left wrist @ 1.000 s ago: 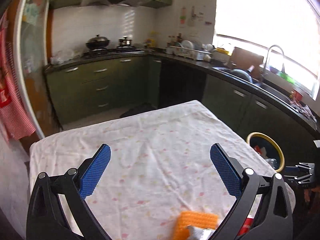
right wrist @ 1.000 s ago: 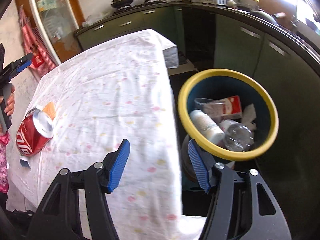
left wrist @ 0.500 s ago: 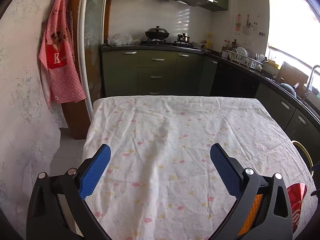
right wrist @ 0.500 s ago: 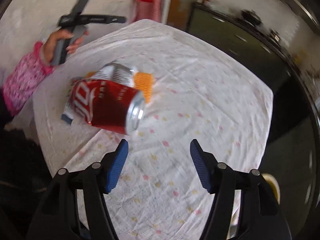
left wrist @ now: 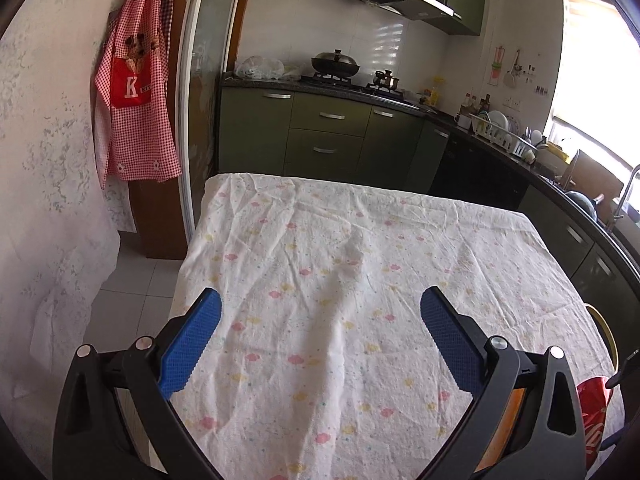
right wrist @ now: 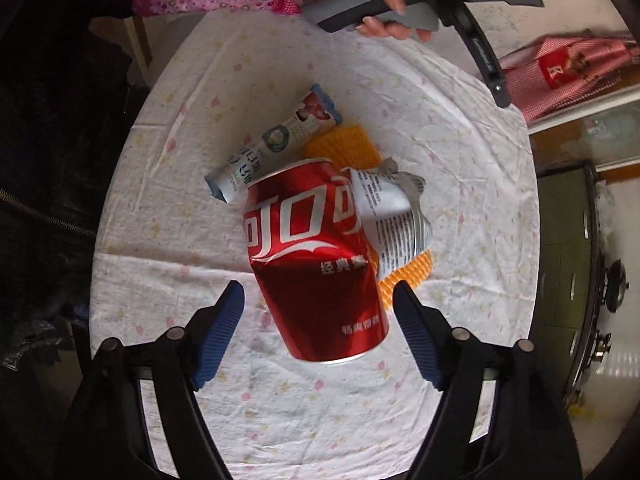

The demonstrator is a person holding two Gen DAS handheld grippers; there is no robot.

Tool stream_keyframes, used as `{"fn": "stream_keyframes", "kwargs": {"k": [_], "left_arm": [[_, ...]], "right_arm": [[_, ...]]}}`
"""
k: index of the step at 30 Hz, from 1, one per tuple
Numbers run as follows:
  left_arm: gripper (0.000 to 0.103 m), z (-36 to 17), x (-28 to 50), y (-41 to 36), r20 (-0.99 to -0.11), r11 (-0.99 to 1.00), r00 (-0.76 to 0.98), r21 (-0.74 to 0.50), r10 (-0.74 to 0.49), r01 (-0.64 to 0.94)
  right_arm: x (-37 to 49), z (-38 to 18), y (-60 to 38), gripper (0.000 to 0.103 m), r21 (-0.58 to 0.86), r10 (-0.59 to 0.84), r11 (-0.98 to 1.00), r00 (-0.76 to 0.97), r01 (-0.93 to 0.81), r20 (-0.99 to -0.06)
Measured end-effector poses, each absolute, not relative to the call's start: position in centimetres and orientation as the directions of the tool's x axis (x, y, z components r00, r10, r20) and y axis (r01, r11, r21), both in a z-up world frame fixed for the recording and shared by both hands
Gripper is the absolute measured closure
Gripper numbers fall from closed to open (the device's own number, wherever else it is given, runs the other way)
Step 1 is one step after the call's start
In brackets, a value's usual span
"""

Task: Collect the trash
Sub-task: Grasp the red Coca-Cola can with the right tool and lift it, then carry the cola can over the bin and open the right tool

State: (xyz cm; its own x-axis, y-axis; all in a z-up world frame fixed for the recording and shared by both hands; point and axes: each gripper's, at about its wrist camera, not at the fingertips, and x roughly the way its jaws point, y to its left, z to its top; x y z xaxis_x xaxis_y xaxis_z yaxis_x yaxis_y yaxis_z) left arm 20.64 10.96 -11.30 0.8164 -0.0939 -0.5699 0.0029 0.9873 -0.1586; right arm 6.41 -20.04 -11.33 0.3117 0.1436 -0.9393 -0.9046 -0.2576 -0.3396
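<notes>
A dented red cola can [right wrist: 316, 264] lies on the cloth-covered table [right wrist: 460, 128]. My right gripper [right wrist: 318, 316] is open, its blue pads on either side of the can's lower end, not touching. Under and beside the can lie a crumpled silver wrapper [right wrist: 394, 216], a white snack wrapper [right wrist: 272, 148] and an orange sponge [right wrist: 340, 144]. My left gripper [left wrist: 320, 340] is open and empty over the table. The can's edge [left wrist: 596, 408] shows at the left wrist view's lower right.
The yellow rim of the trash bin [left wrist: 604, 328] peeks past the table's right edge. Green kitchen cabinets [left wrist: 328, 140] stand beyond the table. A red checked apron [left wrist: 132, 104] hangs on the left wall. The person's hand holds the left gripper's handle [right wrist: 380, 12].
My right gripper swung from the trash bin over the table and down onto the red can, which now sits between its open fingers. My left gripper turned left and rose slightly.
</notes>
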Motion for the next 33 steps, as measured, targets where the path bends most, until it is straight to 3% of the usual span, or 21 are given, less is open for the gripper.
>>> {"fn": "stream_keyframes", "kwargs": {"k": [11,13,17,33], "left_arm": [[0.005,-12.1,21.0,8.7,-0.595,0.99,0.794,-0.128,-0.122,0.056],[0.005,-12.1,21.0,8.6,-0.594,0.99,0.795,-0.124,-0.124,0.062],[0.005,-12.2,21.0,8.5,-0.596,0.991,0.794,-0.12,-0.121,0.061],[0.005,-12.2,21.0,8.2,-0.596,0.992,0.795,-0.107,-0.113,0.061]], "right_arm": [[7.6,-14.8,-18.5,0.031,-0.163,-0.027,-0.286,0.178,-0.944,-0.984],[8.0,-15.1,-18.5,0.037,-0.117,-0.041,-0.256,0.132,-0.959,-0.99],[9.5,-14.7,-18.9,0.038,-0.007,-0.023,-0.12,0.01,-0.993,-1.0],[9.7,-13.3,-26.5,0.038,-0.038,0.024,0.123,0.041,-0.992,-0.999]]}}
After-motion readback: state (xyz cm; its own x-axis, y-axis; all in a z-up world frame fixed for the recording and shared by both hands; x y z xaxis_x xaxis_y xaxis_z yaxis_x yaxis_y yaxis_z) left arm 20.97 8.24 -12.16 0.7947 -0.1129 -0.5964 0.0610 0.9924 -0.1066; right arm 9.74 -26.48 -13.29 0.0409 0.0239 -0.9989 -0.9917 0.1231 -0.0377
